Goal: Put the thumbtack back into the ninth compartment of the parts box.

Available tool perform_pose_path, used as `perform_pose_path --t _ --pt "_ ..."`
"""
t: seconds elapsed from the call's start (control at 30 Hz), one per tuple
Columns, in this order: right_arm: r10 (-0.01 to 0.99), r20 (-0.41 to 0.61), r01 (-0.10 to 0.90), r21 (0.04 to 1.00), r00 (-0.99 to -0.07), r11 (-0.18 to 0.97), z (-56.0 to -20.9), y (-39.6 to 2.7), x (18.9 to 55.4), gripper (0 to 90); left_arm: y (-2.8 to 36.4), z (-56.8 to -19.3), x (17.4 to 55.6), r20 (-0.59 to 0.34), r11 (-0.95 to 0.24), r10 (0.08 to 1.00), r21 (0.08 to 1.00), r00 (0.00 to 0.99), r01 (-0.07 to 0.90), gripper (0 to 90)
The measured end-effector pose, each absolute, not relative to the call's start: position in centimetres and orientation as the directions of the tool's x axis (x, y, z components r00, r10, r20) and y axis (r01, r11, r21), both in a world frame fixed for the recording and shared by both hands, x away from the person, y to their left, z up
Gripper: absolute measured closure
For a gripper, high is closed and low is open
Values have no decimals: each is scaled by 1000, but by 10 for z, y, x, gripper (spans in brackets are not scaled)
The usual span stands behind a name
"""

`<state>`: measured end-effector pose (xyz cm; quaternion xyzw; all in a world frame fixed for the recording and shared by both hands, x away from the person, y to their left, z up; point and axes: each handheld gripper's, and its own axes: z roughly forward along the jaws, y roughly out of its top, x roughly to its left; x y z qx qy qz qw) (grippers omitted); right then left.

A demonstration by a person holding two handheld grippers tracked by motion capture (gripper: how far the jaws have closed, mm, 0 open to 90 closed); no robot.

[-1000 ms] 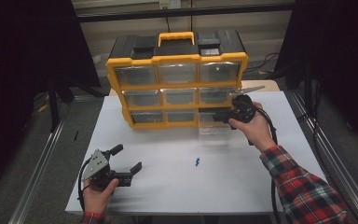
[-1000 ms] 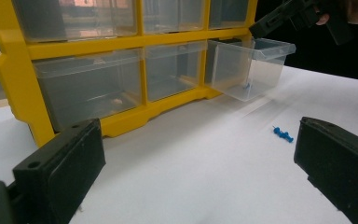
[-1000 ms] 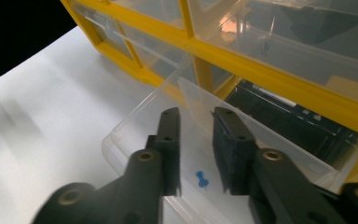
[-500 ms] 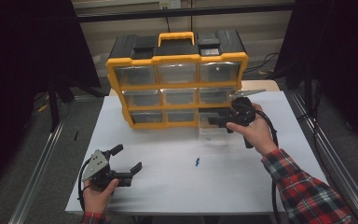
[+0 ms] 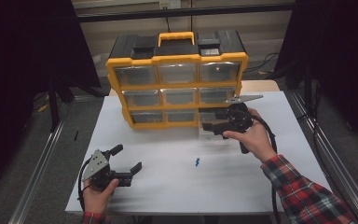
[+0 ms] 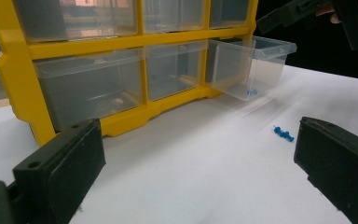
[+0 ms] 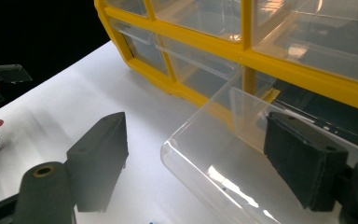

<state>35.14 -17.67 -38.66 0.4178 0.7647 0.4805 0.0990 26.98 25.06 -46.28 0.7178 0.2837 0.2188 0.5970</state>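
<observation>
right claw (image 5: 210,127) jaws just opened, spread wide at the front rim of the clear drawer (image 6: 249,65) pulled out of the yellow organizer's (image 5: 177,84) bottom-right slot, gripping nothing; left claw (image 5: 129,161) open, empty, over the white worktop (image 5: 168,182) near a blue pushpin (image 5: 197,162).

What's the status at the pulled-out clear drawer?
Right gripper jaws just opening, astride clear plastic drawer. Left gripper open, idle. Blue pushpin loose on table.

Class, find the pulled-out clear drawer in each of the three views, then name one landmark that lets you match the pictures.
High view: drawer at the cabinet's bottom right, beside the right claw.
Left gripper view: drawer upper right, jutting from the bottom row.
Right gripper view: drawer lower centre, before the claw.
Shared landmark: yellow cabinet.
</observation>
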Motion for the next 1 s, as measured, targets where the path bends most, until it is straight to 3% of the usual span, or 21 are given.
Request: perform_pose_path --t 0.4,1.0 --pt "712 220 500 840 -667 210 -388 -171 343 140 251 -463 270 -13 -135 668 981 744 139 16" --pt "682 227 502 832 -695 236 -396 -164 329 136 251 -463 270 -14 -140 670 980 742 145 16"
